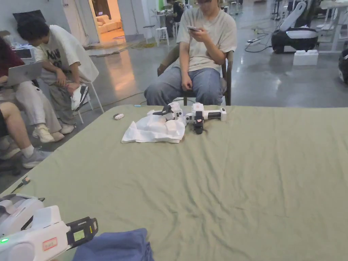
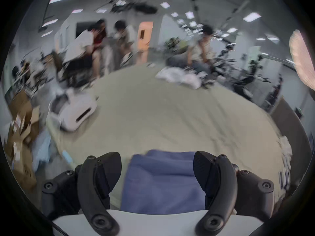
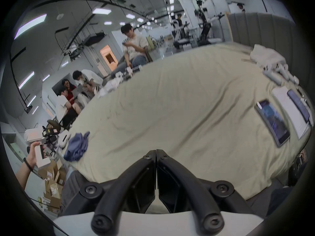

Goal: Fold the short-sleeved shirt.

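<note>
Left gripper (image 2: 157,173) open over the blue shirt (image 2: 163,181); right gripper (image 3: 156,156) closed and empty.

Left gripper: jaws spread wide, with the crumpled blue shirt lying between them at the near edge of the bench (image 1: 238,176); contact cannot be determined. Right gripper: jaws fully together, gripping nothing, above the olive-green bench cover. Farther across the bench lie a white cloth (image 1: 153,131) and two spare handheld grippers (image 1: 195,115). Seated people are beyond the far edge.

No text can be read: the print on a seated person's white shirt (image 1: 56,54) is partly hidden, and the gripper's stickers are blurred.
</note>
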The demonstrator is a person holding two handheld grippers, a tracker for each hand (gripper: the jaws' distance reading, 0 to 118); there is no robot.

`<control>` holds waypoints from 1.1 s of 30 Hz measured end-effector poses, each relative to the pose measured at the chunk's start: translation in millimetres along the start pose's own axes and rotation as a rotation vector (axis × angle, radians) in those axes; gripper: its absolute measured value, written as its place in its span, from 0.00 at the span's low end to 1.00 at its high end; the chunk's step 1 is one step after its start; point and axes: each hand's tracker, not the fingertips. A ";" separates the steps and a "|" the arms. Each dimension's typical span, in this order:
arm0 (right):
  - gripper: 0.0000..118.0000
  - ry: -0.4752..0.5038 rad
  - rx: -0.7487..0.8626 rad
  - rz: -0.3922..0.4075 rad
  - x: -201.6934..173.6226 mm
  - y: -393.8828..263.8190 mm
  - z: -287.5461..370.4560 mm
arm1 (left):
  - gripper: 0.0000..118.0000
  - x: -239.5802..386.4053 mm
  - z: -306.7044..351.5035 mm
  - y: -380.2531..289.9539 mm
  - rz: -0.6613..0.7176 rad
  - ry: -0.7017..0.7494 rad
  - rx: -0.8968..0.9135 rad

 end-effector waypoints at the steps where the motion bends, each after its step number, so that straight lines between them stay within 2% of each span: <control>1: 0.00 -0.005 0.040 0.016 -2.1 4.9 7.4 | 0.76 11.7 19.0 1.5 -0.026 -0.043 0.044; 9: 0.00 -0.039 0.308 0.156 -31.7 29.9 70.5 | 0.75 136.0 145.8 -29.7 -0.267 -0.147 0.458; 13: 0.00 -0.061 0.375 0.216 -45.2 32.4 91.9 | 0.66 177.1 180.1 -54.0 -0.346 -0.172 0.557; 15: 0.00 -0.072 0.388 0.231 -47.7 33.2 98.5 | 0.52 191.2 193.2 -62.0 -0.381 -0.155 0.569; 17: 0.00 -0.078 0.408 0.236 -50.3 32.3 105.1 | 0.33 196.1 202.7 -65.9 -0.363 -0.193 0.559; 20: 0.00 -0.078 0.423 0.221 -50.5 30.1 111.3 | 0.20 198.0 213.0 -73.0 -0.332 -0.234 0.556; 23: 0.00 -0.087 0.431 0.216 -49.8 28.6 113.9 | 0.00 198.2 214.6 -75.4 -0.350 -0.210 0.552; 33: 0.00 -0.092 0.438 0.231 -52.6 29.4 113.6 | 0.00 195.2 209.6 -71.9 -0.324 -0.220 0.538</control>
